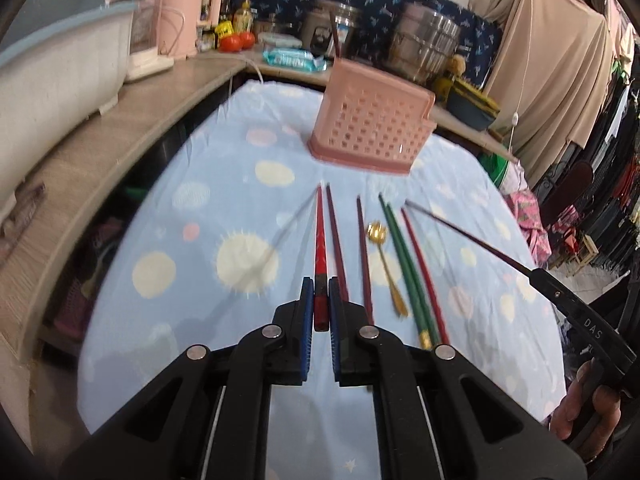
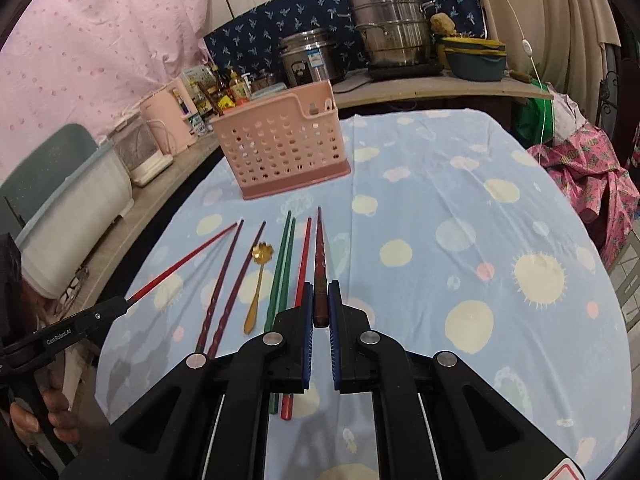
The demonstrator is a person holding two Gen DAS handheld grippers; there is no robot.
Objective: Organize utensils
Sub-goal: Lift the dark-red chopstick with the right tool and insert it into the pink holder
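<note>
My left gripper [image 1: 320, 285] is shut on the thick end of a red chopstick [image 1: 320, 240], which it holds lifted above the table and pointing at the pink perforated basket [image 1: 372, 124]. My right gripper [image 2: 320, 286] is shut on a dark brown chopstick [image 2: 320, 248], also raised. Each gripper shows in the other's view: the right gripper [image 1: 538, 271] and the left gripper [image 2: 125, 302]. On the cloth lie two maroon chopsticks [image 2: 224, 280], a gold spoon [image 2: 258, 280], two green chopsticks [image 2: 282, 264] and one red chopstick [image 2: 303, 260].
The table wears a light blue cloth [image 2: 440, 240] with pale dots. A wooden counter [image 1: 120, 120] runs along the left and back, with a pink appliance [image 1: 192, 20], bottles, steel pots [image 2: 388, 28] and a white tub [image 1: 52, 76]. A hand [image 1: 580, 408] grips the right tool.
</note>
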